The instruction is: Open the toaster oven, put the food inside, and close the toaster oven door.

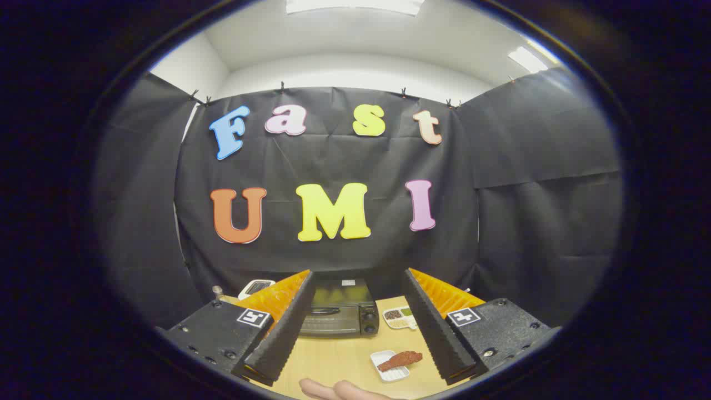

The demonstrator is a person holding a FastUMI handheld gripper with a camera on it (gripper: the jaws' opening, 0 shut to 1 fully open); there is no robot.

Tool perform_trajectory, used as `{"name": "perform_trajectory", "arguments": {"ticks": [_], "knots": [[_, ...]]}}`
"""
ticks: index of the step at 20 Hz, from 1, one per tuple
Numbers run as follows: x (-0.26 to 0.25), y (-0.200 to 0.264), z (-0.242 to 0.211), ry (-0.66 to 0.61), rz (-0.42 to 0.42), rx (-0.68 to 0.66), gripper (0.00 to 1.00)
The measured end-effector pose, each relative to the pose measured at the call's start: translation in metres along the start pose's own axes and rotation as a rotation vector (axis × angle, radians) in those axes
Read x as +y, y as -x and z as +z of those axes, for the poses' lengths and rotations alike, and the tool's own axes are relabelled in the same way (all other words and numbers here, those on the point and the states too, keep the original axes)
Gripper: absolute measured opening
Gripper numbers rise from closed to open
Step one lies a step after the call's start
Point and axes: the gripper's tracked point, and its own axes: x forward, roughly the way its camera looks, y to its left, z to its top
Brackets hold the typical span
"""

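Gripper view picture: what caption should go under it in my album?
Open gripper faces a closed toaster oven, with food waiting on a small white tray on the wooden table.

Black cloth (pixel 333 161) hangs as the booth wall at 12 o'clock. Above it are a white wall (pixel 355 75), ceiling lights (pixel 525 58), and below a wooden table (pixel 333 355).

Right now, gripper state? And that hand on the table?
Gripper: open, holding nothing; toaster oven beyond the fingers, door shut.
Hand: fingers resting on the table, holding nothing visible, near the food tray.
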Motion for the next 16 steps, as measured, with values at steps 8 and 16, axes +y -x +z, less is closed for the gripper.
{"name": "perform_trajectory", "arguments": {"ticks": [8,16], "knots": [[-0.013,0.009,0.016,0.015,0.013,-0.016,1.00],[-0.001,-0.013,0.011,0.002,0.066,-0.015,1.00]]}}
